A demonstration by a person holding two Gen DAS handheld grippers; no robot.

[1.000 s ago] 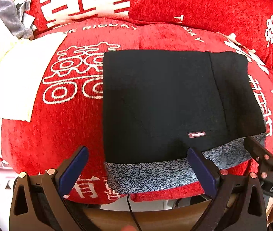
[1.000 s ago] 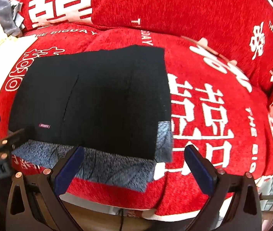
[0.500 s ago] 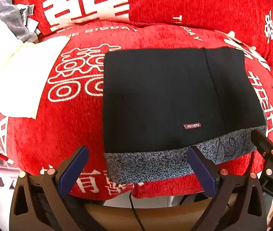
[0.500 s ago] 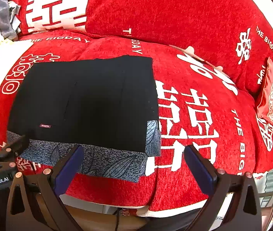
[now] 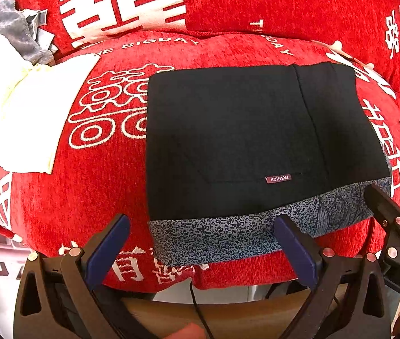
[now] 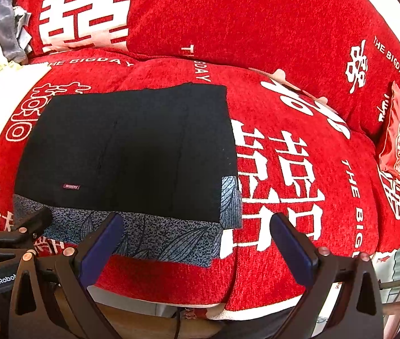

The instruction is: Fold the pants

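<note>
The black pants (image 5: 242, 141) lie folded into a flat rectangle on the red sofa seat, with a small "FASHION" tag and a grey-blue patterned lining strip (image 5: 228, 240) showing along the near edge. They also show in the right wrist view (image 6: 132, 152). My left gripper (image 5: 202, 243) is open and empty, hovering just in front of the near edge. My right gripper (image 6: 197, 237) is open and empty, in front of the pants' near right corner. Each gripper's fingers show at the side of the other's view.
The red sofa cover (image 5: 87, 197) with white characters spans the seat and back cushions. A white cloth (image 5: 22, 118) and a grey garment (image 5: 19, 31) lie at the left. A red patterned pouch (image 6: 397, 141) sits at the far right. The sofa's front edge is just below the grippers.
Both grippers have drawn back and up from the pants, which now look smaller and farther off. The pants lie unchanged, and both grippers stay open.
</note>
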